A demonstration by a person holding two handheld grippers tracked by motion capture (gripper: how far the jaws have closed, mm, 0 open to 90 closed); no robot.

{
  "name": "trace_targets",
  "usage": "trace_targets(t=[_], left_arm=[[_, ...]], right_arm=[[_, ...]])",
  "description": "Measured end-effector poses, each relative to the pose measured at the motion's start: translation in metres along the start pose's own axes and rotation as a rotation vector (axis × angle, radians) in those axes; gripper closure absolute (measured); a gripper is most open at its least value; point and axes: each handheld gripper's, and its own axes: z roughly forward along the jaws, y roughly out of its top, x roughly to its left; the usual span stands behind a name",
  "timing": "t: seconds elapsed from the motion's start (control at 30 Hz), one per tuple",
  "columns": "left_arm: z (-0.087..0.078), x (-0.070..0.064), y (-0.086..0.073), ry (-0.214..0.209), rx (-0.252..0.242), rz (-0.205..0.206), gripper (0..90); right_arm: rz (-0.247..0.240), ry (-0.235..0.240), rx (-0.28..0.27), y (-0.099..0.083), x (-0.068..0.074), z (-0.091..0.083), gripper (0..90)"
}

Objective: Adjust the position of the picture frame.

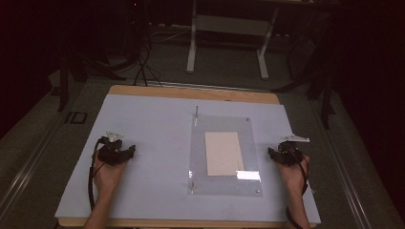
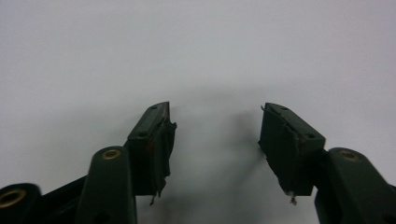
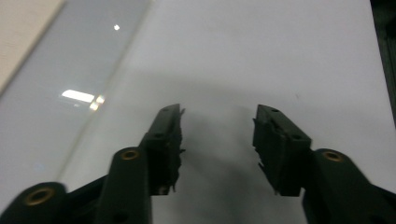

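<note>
My left gripper [image 1: 116,151] and right gripper [image 1: 285,153], jaws apart and empty, flank the clear sheet [image 1: 224,155] holding a card [image 1: 224,153].

room: dim | floor [image 1: 43,119]: grey carpet | table [image 1: 143,119]: pale blue top, wood edge | behind: white desk frame [image 1: 227,28], 2 legs | cables [image 1: 143,67]: black, on floor

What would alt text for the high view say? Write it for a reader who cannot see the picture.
A clear acrylic frame holding a beige sheet lies flat on a pale blue table. A person's hands rest at either side of it, the left gripper and the right gripper apart from the frame. A thin pin lies at its far edge.
</note>
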Motion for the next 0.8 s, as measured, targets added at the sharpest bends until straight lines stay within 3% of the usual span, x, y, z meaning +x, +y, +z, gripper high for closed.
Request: trace_targets(t=[0.1,0.13,0.17,0.47,0.8], left_arm=[[-0.002,-0.002,0.001,-0.033,-0.009,0.006,48.6],[-0.005,-0.004,0.001,-0.079,-0.018,-0.004,48.9],[-0.006,-0.004,0.001,-0.09,-0.024,-0.007,49.2],[-0.017,-0.015,-0.002,-0.194,-0.078,0.009,51.1],[-0.029,-0.03,-0.003,-0.253,-0.088,0.069,54.8]], right_arm=[[-0.018,0.014,-0.034,0.002,0.004,-0.003,54.6],[-0.036,0.038,-0.061,0.004,0.008,-0.006,55.1],[-0.046,0.053,-0.071,0.004,0.01,-0.007,55.1],[-0.15,0.135,-0.092,0.017,0.031,-0.003,55.8],[-0.22,0.234,-0.141,0.046,0.062,0.003,60.9]])
